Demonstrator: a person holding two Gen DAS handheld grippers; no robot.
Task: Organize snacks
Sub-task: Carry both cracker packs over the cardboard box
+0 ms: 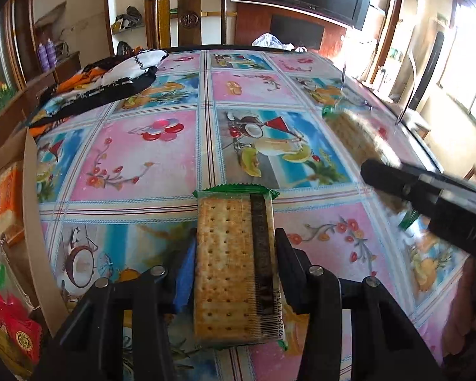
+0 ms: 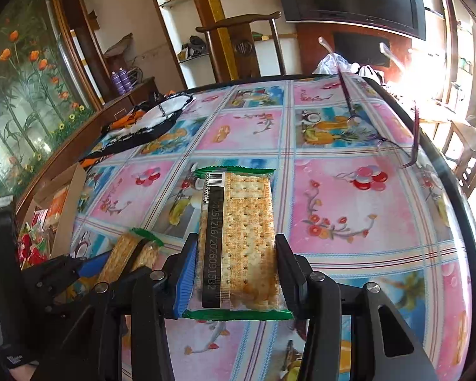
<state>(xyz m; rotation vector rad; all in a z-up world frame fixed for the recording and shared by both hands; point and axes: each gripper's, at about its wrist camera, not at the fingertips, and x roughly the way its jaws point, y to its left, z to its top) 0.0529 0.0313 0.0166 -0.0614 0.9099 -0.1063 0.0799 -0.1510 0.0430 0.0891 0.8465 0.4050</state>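
My left gripper is shut on a green-edged cracker pack, held lengthwise above the patterned table. My right gripper is shut on a second cracker pack, also above the table. The left view shows the right gripper at the right with its pack, blurred. The right view shows the left gripper at lower left with its pack. A cardboard box of snacks stands at the table's left edge, left of both grippers.
The box holds orange, red and green snack packets and also shows in the right view. A black and white cloth lies at the far left. Glasses lie at the far right. A wooden chair stands behind the table.
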